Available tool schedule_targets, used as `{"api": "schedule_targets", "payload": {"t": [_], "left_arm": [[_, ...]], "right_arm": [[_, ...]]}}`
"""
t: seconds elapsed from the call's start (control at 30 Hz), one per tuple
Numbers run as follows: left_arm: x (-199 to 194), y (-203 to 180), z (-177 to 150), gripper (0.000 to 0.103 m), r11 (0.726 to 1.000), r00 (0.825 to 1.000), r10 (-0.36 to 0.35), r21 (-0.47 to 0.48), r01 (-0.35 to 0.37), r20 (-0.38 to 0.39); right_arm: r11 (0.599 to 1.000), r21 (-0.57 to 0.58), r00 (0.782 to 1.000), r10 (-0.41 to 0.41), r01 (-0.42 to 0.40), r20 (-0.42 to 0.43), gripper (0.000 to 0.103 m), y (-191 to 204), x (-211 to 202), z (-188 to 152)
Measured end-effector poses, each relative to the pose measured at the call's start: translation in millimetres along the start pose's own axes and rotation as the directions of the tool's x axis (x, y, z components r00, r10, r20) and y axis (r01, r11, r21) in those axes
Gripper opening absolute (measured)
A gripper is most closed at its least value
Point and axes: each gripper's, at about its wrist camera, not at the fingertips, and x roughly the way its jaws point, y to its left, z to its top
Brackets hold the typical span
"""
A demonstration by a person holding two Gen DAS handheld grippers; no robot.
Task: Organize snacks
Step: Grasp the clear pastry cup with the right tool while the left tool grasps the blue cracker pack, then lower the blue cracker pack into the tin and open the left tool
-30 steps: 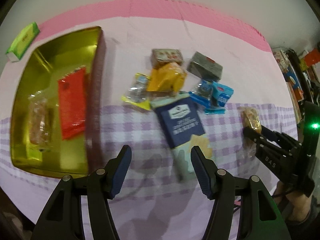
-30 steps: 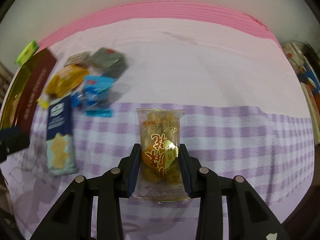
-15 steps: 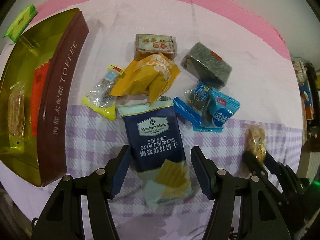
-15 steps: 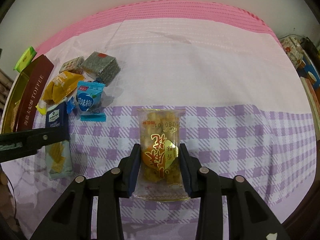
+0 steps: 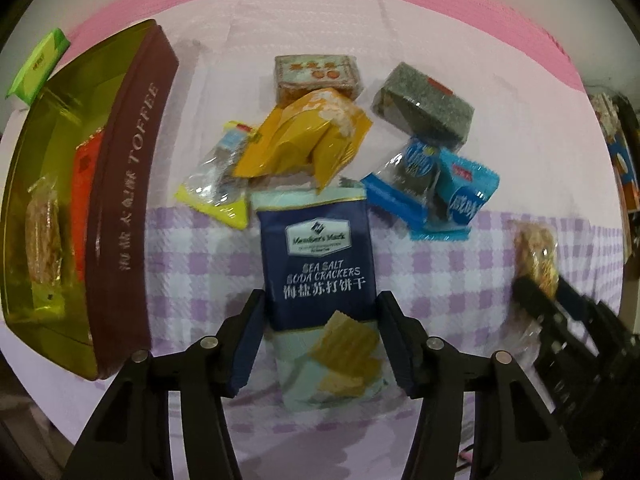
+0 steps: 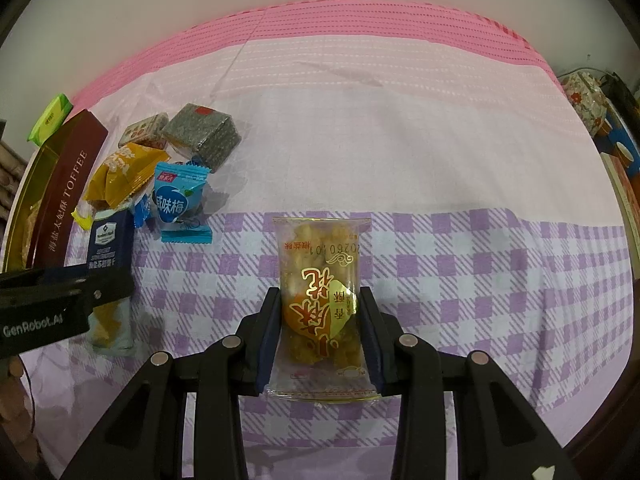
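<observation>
Both of my tongs point down at the cloth-covered table (image 6: pixel 400 128). In the left wrist view, my left tongs (image 5: pixel 320 342) sit at lower centre with their jaws closing around the navy cracker packet (image 5: pixel 318 264); the blue pads stand right at the packet's two long edges, and I cannot tell whether they already press on it. The packet lies flat on the purple check, its navy end toward the heap of snacks above it.

That heap fills the middle of the frame: a yellow pouch (image 5: pixel 308 136) touching the packet's top edge, a clear and yellow wrapper (image 5: pixel 216 184) to its left, a small printed block (image 5: pixel 316 74) above it, a grey block (image 5: pixel 424 106) at upper right, and a blue plum candy pack (image 5: pixel 440 190) just right of the crackers. At the left edge stands the toffee tin (image 5: pixel 132 184), open, with a red packet (image 5: pixel 86 184) and a clear-wrapped cake (image 5: pixel 42 232) inside. A green box (image 5: pixel 38 66) lies beyond the tin in the upper left corner.

In the right wrist view, my right tongs (image 6: pixel 320 334) at lower centre are clamped on a clear pack of golden puffed snack (image 6: pixel 320 280), pads pressed to both its sides. The cracker packet shows at that frame's left edge, partly hidden by my left tongs.
</observation>
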Motion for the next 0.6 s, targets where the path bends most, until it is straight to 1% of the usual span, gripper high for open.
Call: {"api": "schedule_targets", "payload": {"t": [0.07, 0.2, 0.3, 0.5, 0.6], "left_arm": [[1.0, 4.1, -3.6, 0.056, 1.0, 1.0, 0.003, 0.005, -0.003, -0.004], [-0.1, 7.0, -11.3, 0.056, 1.0, 1.0, 0.012, 0.029, -0.012, 0.016], [-0.4, 5.4, -12.0, 0.051, 0.999, 0.999, 0.02, 0.044, -0.021, 0.025], [-5.1, 7.4, -10.6, 0.051, 0.999, 1.0, 0.007, 0.048, -0.008, 0.02], [-8.7, 12.6, -17.3, 0.051, 0.998, 1.0, -0.001, 0.062, -0.001, 0.028]], "right_arm": [[1.0, 0.0, 1.0, -0.001, 0.001, 0.0, 0.035, 0.1, 0.0, 0.1], [1.0, 0.0, 1.0, -0.002, 0.002, 0.0, 0.035, 0.2, 0.0, 0.0], [1.0, 0.003, 1.0, -0.002, 0.002, -0.001, 0.035, 0.1, -0.1, 0.0], [1.0, -0.001, 1.0, -0.007, 0.007, -0.001, 0.035, -1.0, -0.2, 0.6], [1.0, -0.001, 1.0, -0.01, 0.01, -0.001, 0.035, -0.5, 0.1, -0.2]]}}
